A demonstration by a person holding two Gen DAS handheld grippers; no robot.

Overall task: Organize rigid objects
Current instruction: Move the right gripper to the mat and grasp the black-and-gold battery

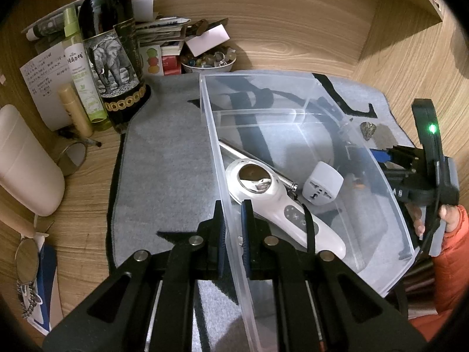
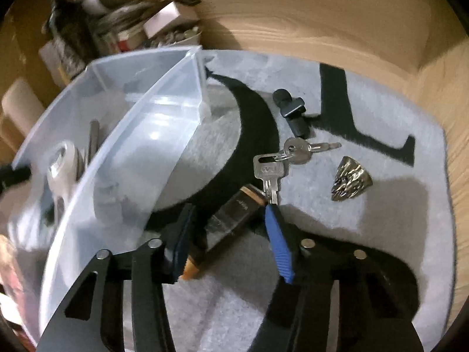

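Clear plastic bin [image 1: 293, 111] on a grey mat [image 1: 164, 146], which lies on a wooden desk [image 1: 293, 29]; contents: white handheld device [image 1: 281, 205], white plug adapter [image 1: 322, 183], metal rod [image 1: 234, 149]. Left gripper [image 1: 233, 228]: angled steeply down, jaws narrowed tight on the bin's near-left wall, one pad inside, one outside. Right gripper [image 2: 227, 226]: outside the bin's right wall, pitched down at the mat, jaws partly apart with a dark cylindrical stick with a tan end [image 2: 231, 214] lying between them; pad contact cannot be told. A hand in an orange sleeve [image 1: 448, 234] grasps its handle. Loose on the mat toward its right edge: key bunch [image 2: 281, 161], black clip-like piece [image 2: 293, 111], embossed metal piece [image 2: 350, 182]. Desk's far-left corner: dark bottle with elephant label [image 1: 111, 50], green spray bottle [image 1: 82, 67].
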